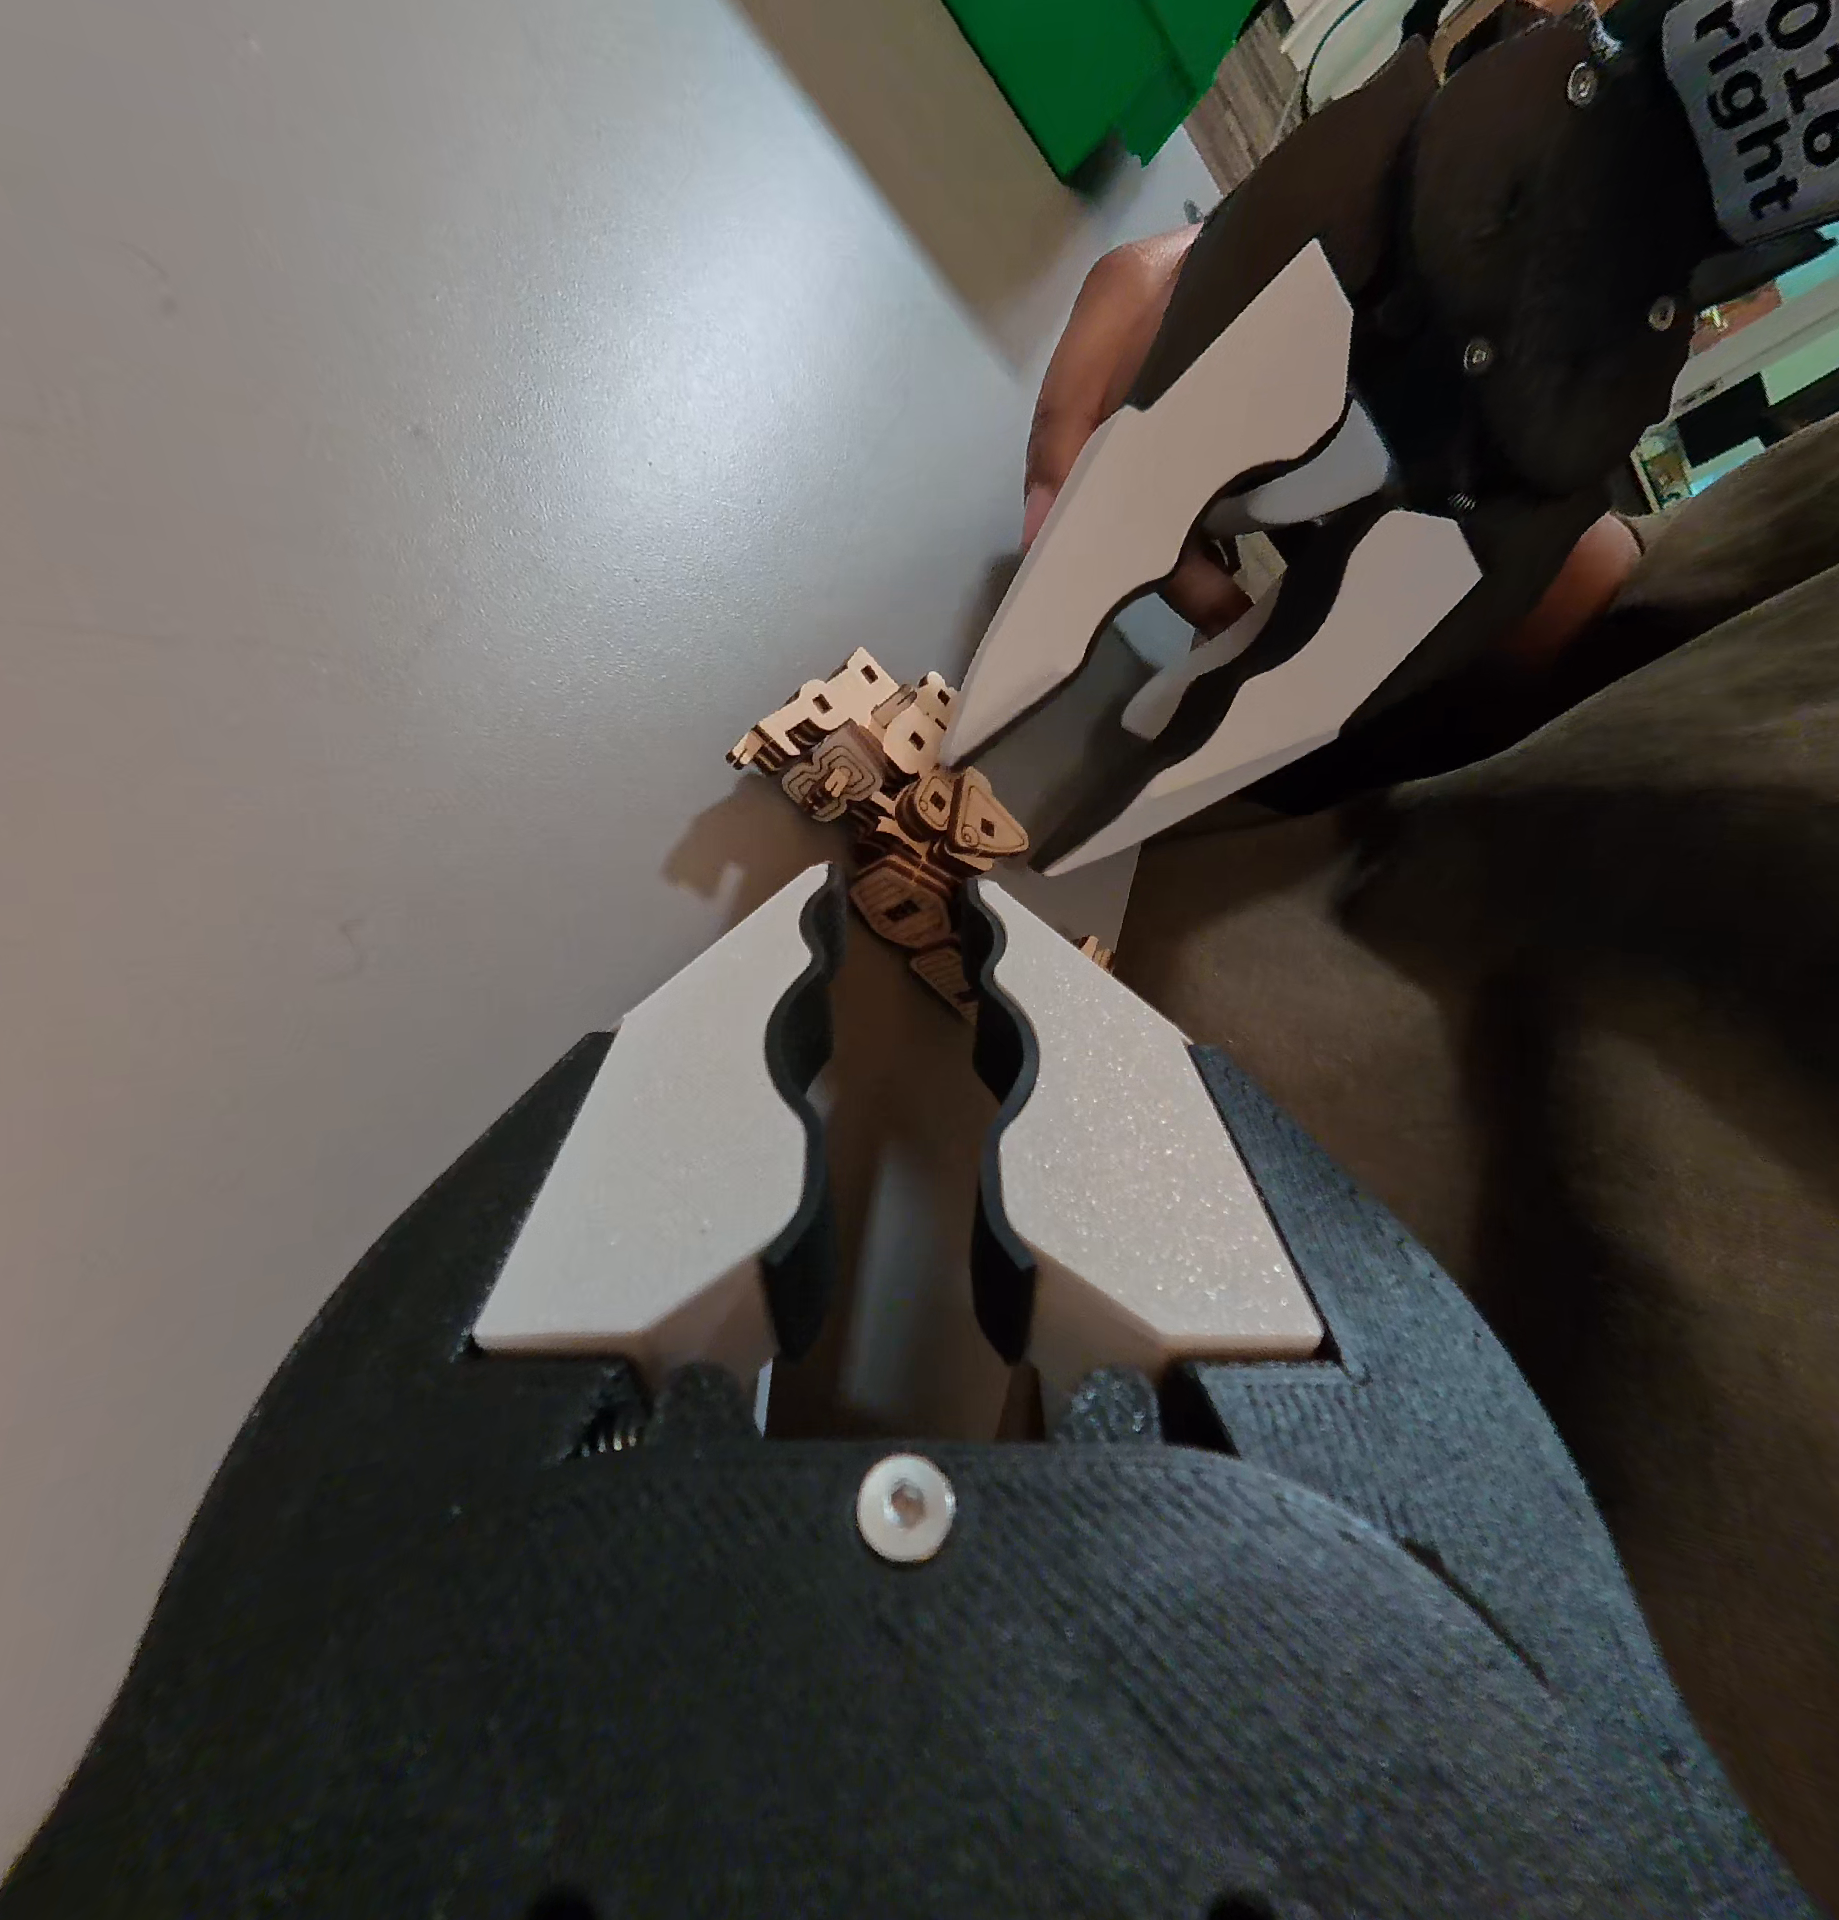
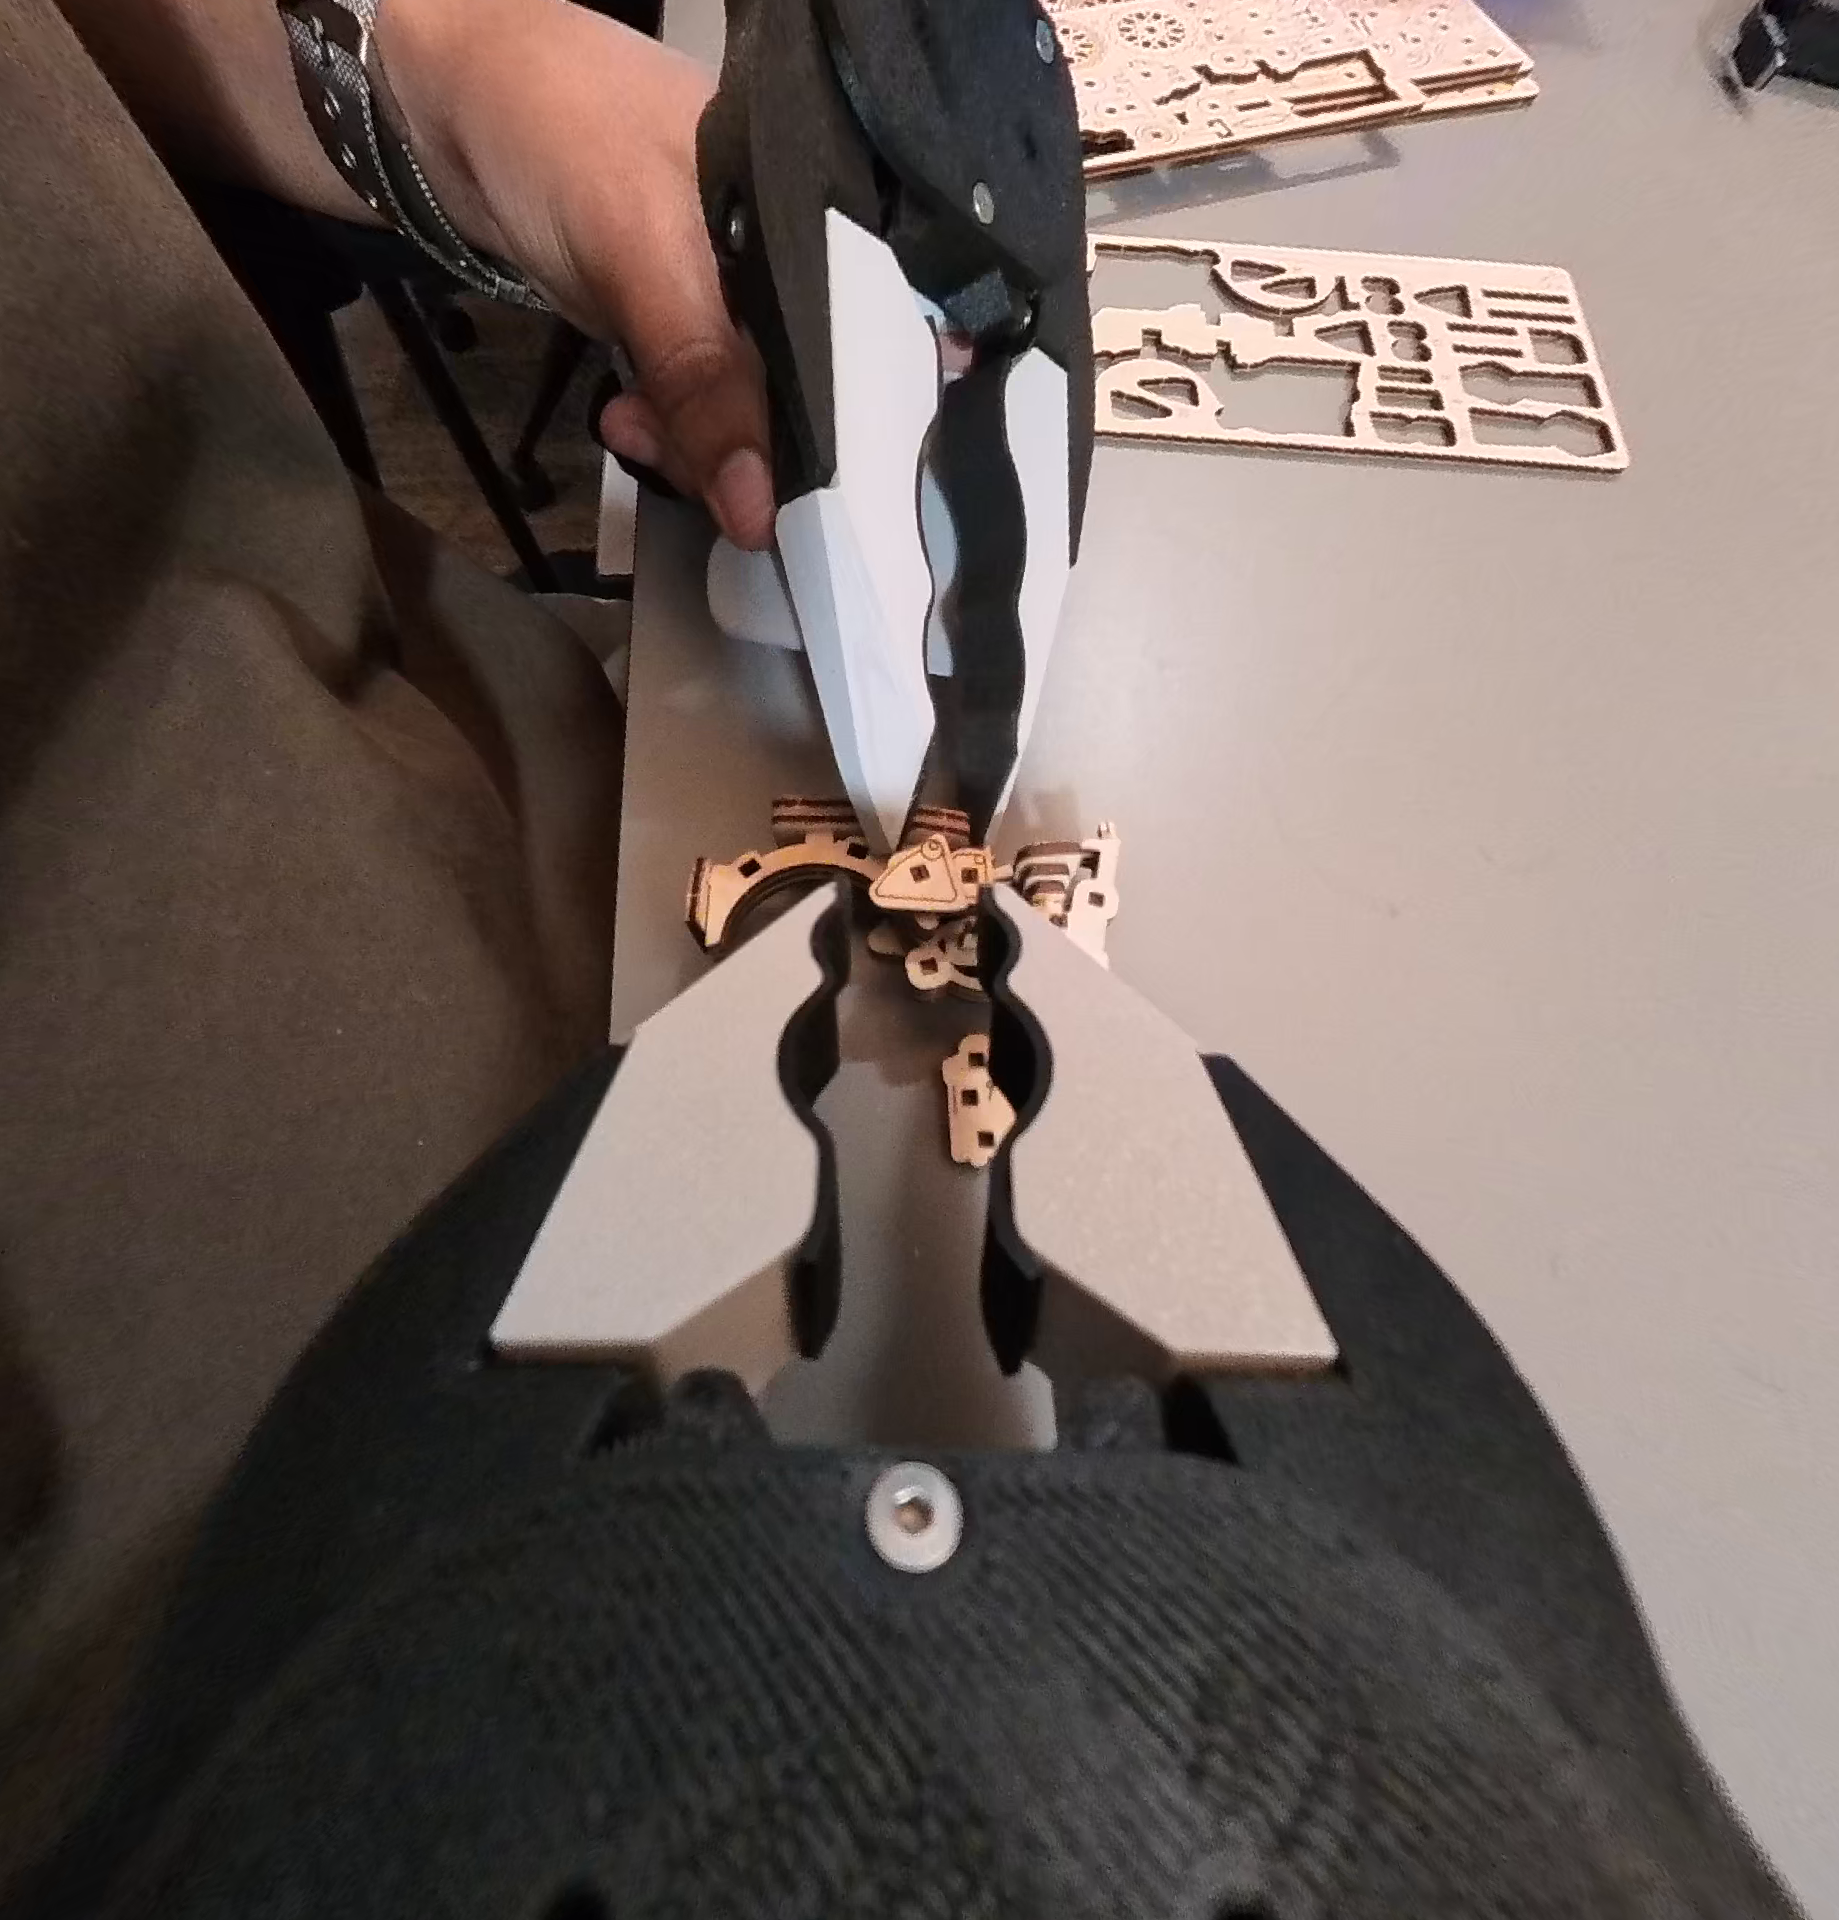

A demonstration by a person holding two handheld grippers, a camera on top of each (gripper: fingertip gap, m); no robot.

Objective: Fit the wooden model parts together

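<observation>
The wooden model (image 2: 936,883) — a cluster of thin, laser-cut plywood pieces with dark scorched edges, small square holes and curved, layered profiles — sits at the near edge of the smooth grey bench (image 2: 1414,831), caught between both tools. The left tongs (image 1: 899,883), pale matte wedges lined with wavy black rubber on a coarse black printed body, are clamped on the model's stacked lower part. The right tongs (image 2: 915,899) close on a small triangular plate at the top of the model, their tips touching it on either side. One loose flat part (image 2: 972,1107) with square cut-outs lies on the bench just beside the right tongs' inner pad. Farther back lie punched-out plywood sheets (image 2: 1351,358), their empty outlines showing bench through them. A hand (image 2: 624,239) grips the left tool.
</observation>
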